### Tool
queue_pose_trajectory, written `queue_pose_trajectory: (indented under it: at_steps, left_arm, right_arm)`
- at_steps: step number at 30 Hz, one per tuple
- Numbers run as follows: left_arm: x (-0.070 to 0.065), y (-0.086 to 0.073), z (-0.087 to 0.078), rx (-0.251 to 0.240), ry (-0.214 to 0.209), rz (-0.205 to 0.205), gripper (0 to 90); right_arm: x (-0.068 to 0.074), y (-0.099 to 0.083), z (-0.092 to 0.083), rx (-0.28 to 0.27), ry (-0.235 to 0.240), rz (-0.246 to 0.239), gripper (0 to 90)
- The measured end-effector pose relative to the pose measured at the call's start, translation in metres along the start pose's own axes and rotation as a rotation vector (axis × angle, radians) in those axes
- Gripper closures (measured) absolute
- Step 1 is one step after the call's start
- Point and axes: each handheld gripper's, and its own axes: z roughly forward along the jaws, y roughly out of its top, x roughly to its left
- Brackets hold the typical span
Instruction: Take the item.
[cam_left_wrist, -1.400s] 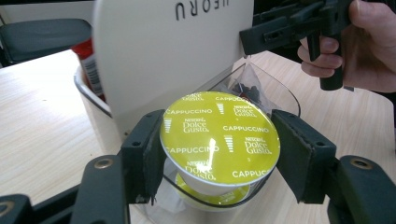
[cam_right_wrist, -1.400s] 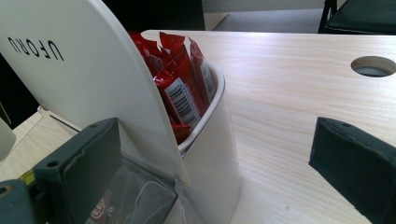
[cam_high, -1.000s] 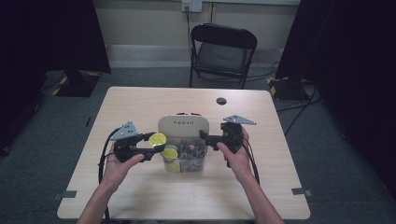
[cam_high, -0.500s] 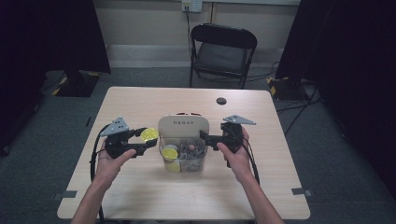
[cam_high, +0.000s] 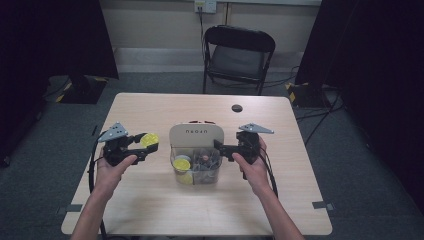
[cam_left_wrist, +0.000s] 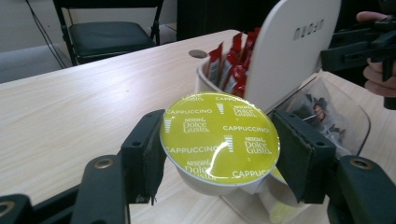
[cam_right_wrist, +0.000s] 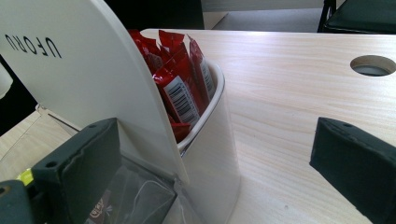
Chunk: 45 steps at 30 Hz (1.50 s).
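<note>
My left gripper (cam_left_wrist: 219, 154) clamps a yellow-lidded Dolce Gusto cappuccino capsule (cam_left_wrist: 219, 135) between both pads, lifted above the table (cam_high: 150, 210) to the left of the organiser. My right gripper (cam_high: 220, 146) rests at the organiser's right side, jaws wide with nothing between them. The white organiser (cam_high: 196, 136) holds red sachets (cam_right_wrist: 180, 84) in its rear cup; another yellow capsule (cam_high: 181, 163) lies in its clear front bin (cam_high: 197, 167).
</note>
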Motion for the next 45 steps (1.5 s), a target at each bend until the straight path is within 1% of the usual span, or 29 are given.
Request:
queue_pose_trajectory:
  at_steps: [1, 5, 6, 9, 11, 13, 15, 17, 21, 24, 26, 27, 29, 32, 33, 35, 38, 41, 45]
  left_arm:
    - [0.001, -0.001, -0.001, -0.001, 0.003, -0.009, 38.1]
    - [0.007, -0.004, -0.001, 0.014, 0.028, -0.013, 38.2]
    - [0.008, -0.005, -0.001, 0.012, 0.027, -0.014, 38.1]
    - [0.013, -0.009, 0.0, 0.021, 0.053, -0.024, 38.2]
    - [0.017, -0.012, 0.002, 0.028, 0.067, -0.032, 38.1]
    - [0.023, -0.017, 0.003, 0.038, 0.072, -0.031, 38.1]
    - [0.028, -0.023, 0.007, 0.052, 0.077, -0.053, 38.1]
    - [0.032, -0.026, 0.009, 0.068, 0.086, -0.054, 38.2]
    - [0.037, -0.033, 0.014, 0.088, 0.09, -0.076, 38.1]
    - [0.041, -0.039, 0.017, 0.094, 0.096, -0.089, 38.2]
    - [0.044, -0.043, 0.018, 0.1, 0.111, -0.098, 38.2]
    - [0.046, -0.045, 0.019, 0.098, 0.116, -0.112, 38.1]
    - [0.051, -0.05, 0.021, 0.091, 0.105, -0.144, 38.1]
    - [0.056, -0.056, 0.023, 0.101, 0.119, -0.157, 38.1]
    - [0.057, -0.058, 0.024, 0.118, 0.141, -0.152, 38.1]
    - [0.058, -0.06, 0.024, 0.136, 0.146, -0.147, 38.1]
    - [0.06, -0.062, 0.025, 0.129, 0.143, -0.157, 38.2]
    - [0.062, -0.064, 0.027, 0.147, 0.152, -0.155, 38.2]
    - [0.065, -0.07, 0.031, 0.157, 0.156, -0.163, 38.2]
  right_arm:
    - [0.0, 0.0, 0.0, 0.002, 0.001, 0.001, 1.3]
    - [0.0, -0.001, 0.001, 0.007, 0.002, 0.004, 0.8]
    - [0.0, -0.001, 0.001, 0.006, 0.002, 0.002, 0.8]
    - [0.0, -0.001, 0.001, 0.006, -0.001, 0.003, 0.8]
    - [0.0, -0.001, 0.001, 0.006, 0.0, 0.002, 0.8]
    - [0.0, -0.001, 0.001, 0.007, 0.0, 0.003, 0.9]
    - [0.0, -0.001, 0.001, 0.006, 0.001, 0.003, 0.9]
    - [0.0, -0.001, 0.001, 0.007, 0.0, 0.003, 0.9]
    - [0.0, -0.001, 0.001, 0.007, 0.0, 0.002, 0.8]
    - [0.0, -0.001, 0.001, 0.008, 0.001, 0.002, 0.9]
    - [0.0, -0.001, 0.001, 0.008, 0.001, 0.003, 0.9]
    - [0.0, -0.001, 0.001, 0.008, 0.001, 0.003, 0.9]
    - [0.0, -0.001, 0.001, 0.008, 0.0, 0.003, 0.9]
    - [0.0, -0.001, 0.001, 0.008, 0.001, 0.004, 0.9]
    - [0.0, -0.001, 0.001, 0.008, 0.002, 0.002, 0.9]
    - [0.0, -0.001, 0.001, 0.008, -0.002, 0.001, 1.0]
    - [0.0, -0.001, 0.001, 0.008, 0.0, 0.003, 1.0]
    - [0.0, -0.001, 0.001, 0.009, -0.001, 0.002, 1.0]
    - [0.0, -0.001, 0.001, 0.009, -0.004, -0.002, 1.2]
